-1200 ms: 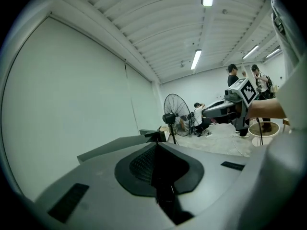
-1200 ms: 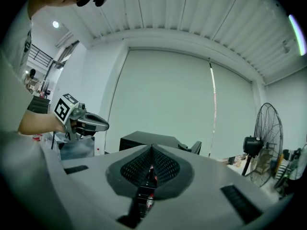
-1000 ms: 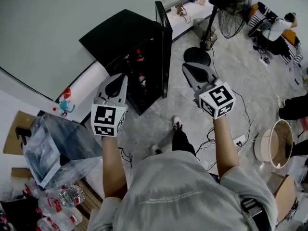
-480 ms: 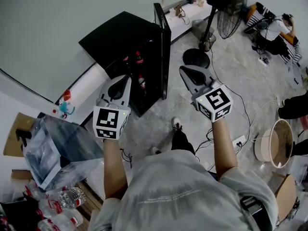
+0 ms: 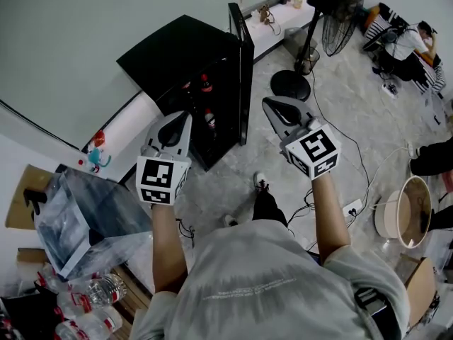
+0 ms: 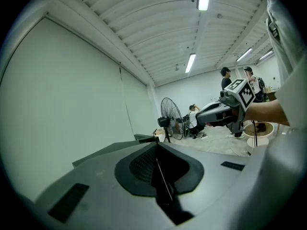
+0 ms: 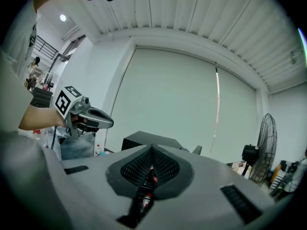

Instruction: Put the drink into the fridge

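In the head view, you hold both forearms stretched forward and nearly level, elbows slightly bent, one gripper in each hand. Your left gripper point(image 5: 174, 122) points ahead at the open black fridge point(image 5: 177, 48), with its marker cube facing back toward you. Your right gripper point(image 5: 277, 109) also points ahead, turned a little inward, near the edge of the fridge door point(image 5: 243, 62). Red-labelled drink bottles point(image 5: 209, 117) stand inside the fridge, just ahead of the left gripper's tip and between the two grippers. A clear plastic bag point(image 5: 78, 218) lies behind and to the left of the left gripper, with loose bottles point(image 5: 92, 289) beside it. A standing fan point(image 5: 340, 9) is well beyond the right gripper.

In the left gripper view, your left gripper point(image 6: 156, 159) is pressed together, its pads meeting in a thin seam with nothing held. The right gripper point(image 6: 201, 119) floats off to its right, with the fan point(image 6: 170, 116) beyond.

In the right gripper view, your right gripper point(image 7: 151, 164) is drawn together to a narrow slit and pinches nothing. The drink bottles point(image 7: 146, 199) show through the slit, farther off. The fridge point(image 7: 144, 140) sits straight ahead of it, and the left gripper point(image 7: 109, 122) is off to its left.
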`<act>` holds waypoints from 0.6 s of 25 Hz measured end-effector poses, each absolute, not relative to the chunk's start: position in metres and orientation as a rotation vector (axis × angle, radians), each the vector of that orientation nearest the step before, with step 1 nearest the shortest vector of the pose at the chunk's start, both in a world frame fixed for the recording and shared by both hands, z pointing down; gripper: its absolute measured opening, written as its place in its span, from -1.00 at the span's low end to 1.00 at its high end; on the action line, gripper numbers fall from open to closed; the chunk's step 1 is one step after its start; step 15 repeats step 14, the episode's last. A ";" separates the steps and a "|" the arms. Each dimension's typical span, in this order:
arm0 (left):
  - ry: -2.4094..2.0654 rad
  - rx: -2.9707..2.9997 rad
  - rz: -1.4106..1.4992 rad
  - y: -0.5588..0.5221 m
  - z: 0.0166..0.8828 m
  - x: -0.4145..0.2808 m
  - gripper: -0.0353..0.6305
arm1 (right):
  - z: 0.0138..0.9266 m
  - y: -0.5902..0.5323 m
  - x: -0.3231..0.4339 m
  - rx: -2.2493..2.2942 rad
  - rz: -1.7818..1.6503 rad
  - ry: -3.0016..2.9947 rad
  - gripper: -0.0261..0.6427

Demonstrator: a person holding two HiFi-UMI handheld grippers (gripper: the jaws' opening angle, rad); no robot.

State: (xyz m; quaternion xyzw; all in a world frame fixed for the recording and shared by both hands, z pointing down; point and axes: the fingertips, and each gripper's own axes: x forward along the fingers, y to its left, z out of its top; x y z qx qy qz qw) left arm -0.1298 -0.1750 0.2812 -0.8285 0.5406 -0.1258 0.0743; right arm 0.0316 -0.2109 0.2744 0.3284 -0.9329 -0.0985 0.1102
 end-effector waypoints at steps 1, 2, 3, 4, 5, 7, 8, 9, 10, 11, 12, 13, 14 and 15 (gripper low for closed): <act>1.623 -2.488 -0.378 -0.175 0.282 -0.130 -0.85 | 0.276 -0.212 0.031 0.963 -0.291 -2.736 -0.92; 1.624 -2.489 -0.380 -0.176 0.283 -0.130 -0.85 | 0.277 -0.212 0.032 0.963 -0.290 -2.733 -0.92; 1.625 -2.490 -0.381 -0.176 0.284 -0.131 -0.85 | 0.278 -0.213 0.032 0.962 -0.289 -2.732 -0.92; 1.626 -2.491 -0.382 -0.177 0.285 -0.131 -0.85 | 0.278 -0.214 0.032 0.962 -0.288 -2.732 -0.92; 1.626 -2.492 -0.381 -0.177 0.285 -0.131 -0.85 | 0.278 -0.215 0.031 0.962 -0.288 -2.733 -0.92; 1.627 -2.497 -0.380 -0.178 0.287 -0.132 -0.85 | 0.278 -0.216 0.030 0.958 -0.287 -2.736 -0.92; 1.627 -2.500 -0.383 -0.179 0.288 -0.132 -0.85 | 0.278 -0.217 0.030 0.956 -0.286 -2.738 -0.92; 1.627 -2.504 -0.385 -0.179 0.289 -0.132 -0.85 | 0.279 -0.218 0.030 0.955 -0.286 -2.739 -0.92; 1.627 -2.507 -0.388 -0.179 0.291 -0.132 -0.85 | 0.279 -0.218 0.029 0.954 -0.285 -2.739 -0.92; 1.629 -2.509 -0.389 -0.180 0.292 -0.132 -0.85 | 0.280 -0.219 0.029 0.954 -0.285 -2.739 -0.92; 1.631 -2.511 -0.389 -0.180 0.293 -0.132 -0.85 | 0.281 -0.219 0.029 0.953 -0.285 -2.739 -0.92; 1.635 -2.511 -0.389 -0.180 0.294 -0.133 -0.85 | 0.282 -0.220 0.029 0.952 -0.284 -2.739 -0.92; 1.639 -2.511 -0.388 -0.181 0.295 -0.133 -0.85 | 0.282 -0.220 0.029 0.952 -0.284 -2.739 -0.92; 1.639 -2.511 -0.388 -0.181 0.295 -0.133 -0.85 | 0.282 -0.220 0.029 0.952 -0.284 -2.739 -0.92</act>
